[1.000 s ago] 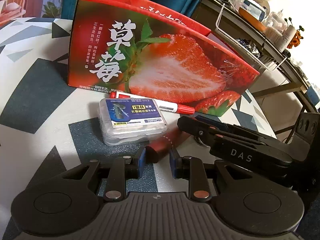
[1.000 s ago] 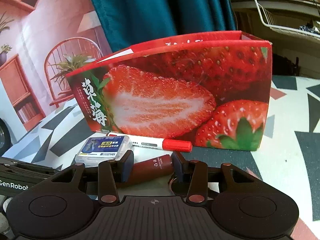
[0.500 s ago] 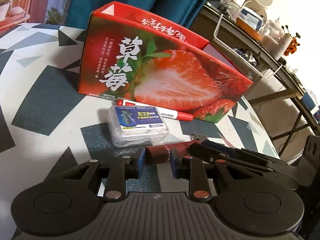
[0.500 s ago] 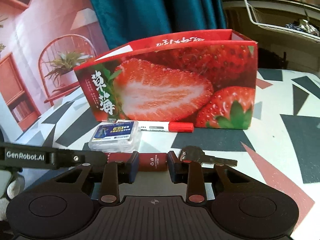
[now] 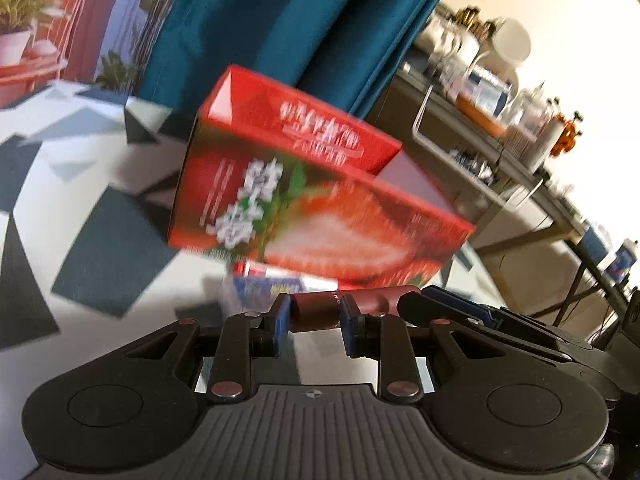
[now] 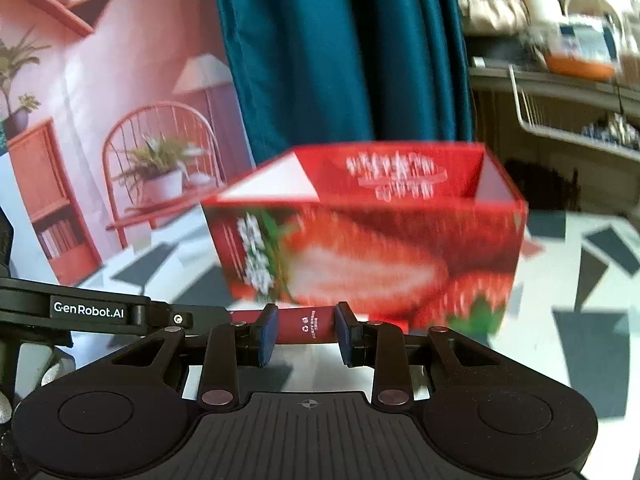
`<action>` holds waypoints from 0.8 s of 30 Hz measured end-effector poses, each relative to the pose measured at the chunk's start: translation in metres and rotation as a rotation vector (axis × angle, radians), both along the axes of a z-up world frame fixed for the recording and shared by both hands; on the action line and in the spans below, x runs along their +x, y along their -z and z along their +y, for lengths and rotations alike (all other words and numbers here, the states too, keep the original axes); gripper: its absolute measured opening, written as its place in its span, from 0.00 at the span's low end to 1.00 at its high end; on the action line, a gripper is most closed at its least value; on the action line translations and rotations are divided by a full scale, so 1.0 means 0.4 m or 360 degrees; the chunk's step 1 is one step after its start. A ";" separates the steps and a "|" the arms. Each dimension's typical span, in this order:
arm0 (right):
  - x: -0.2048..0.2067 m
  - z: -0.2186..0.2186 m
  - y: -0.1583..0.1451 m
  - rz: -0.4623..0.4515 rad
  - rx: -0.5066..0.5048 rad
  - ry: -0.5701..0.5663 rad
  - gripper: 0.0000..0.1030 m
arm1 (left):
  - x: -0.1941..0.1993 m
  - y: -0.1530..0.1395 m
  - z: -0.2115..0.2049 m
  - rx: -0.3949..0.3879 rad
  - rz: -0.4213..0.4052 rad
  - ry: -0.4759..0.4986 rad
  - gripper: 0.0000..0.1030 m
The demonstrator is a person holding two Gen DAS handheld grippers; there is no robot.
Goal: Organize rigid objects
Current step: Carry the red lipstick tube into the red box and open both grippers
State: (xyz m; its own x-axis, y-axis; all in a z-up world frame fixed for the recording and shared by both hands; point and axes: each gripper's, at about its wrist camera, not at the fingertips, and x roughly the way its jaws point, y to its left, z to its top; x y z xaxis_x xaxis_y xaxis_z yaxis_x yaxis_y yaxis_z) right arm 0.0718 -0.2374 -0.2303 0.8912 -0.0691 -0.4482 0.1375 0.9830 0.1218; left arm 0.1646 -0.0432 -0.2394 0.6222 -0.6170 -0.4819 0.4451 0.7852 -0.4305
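A dark red tube (image 5: 316,311) hangs level above the table, held from both ends. My left gripper (image 5: 313,309) is shut on one end. My right gripper (image 6: 305,327) is shut on the other end of the tube (image 6: 306,324). The right gripper's fingers (image 5: 448,305) come in from the right in the left wrist view. The left gripper's body (image 6: 88,312) shows at the left in the right wrist view. Behind stands the open red strawberry box (image 5: 320,216) (image 6: 368,256). A clear case with a blue label (image 5: 264,289) and a red-and-white marker (image 5: 250,269) lie before it, partly hidden.
The table carries a white cloth with dark triangles (image 5: 108,248). A teal curtain (image 6: 340,60) hangs behind the box. At the right a desk with a wire basket (image 5: 460,148) and cluttered jars stands past the table edge. A wall mural (image 6: 120,120) fills the left.
The right gripper's jaws closed onto the tube. Both grippers then rose with it off the table, and the box now sits lower and farther in both views.
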 end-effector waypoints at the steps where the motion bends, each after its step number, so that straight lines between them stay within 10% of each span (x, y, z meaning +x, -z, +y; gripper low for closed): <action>1: 0.002 0.001 -0.014 -0.0022 -0.0018 -0.0008 0.28 | 0.003 -0.012 0.000 -0.0010 -0.0021 -0.0002 0.26; 14: 0.131 -0.063 -0.157 -0.0195 -0.0127 -0.0079 0.28 | 0.159 -0.170 -0.045 -0.0061 -0.0225 -0.0031 0.26; 24: 0.275 -0.160 -0.087 -0.0026 -0.0033 0.0043 0.28 | 0.289 -0.154 -0.151 0.0121 -0.0158 0.0017 0.27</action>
State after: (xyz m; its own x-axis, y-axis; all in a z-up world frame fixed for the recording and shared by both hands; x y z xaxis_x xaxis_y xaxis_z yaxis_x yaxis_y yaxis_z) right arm 0.1819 -0.3014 -0.1953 0.8961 -0.1026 -0.4319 0.1624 0.9812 0.1040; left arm 0.2803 -0.1037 -0.1780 0.6628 -0.5878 -0.4639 0.4908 0.8089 -0.3237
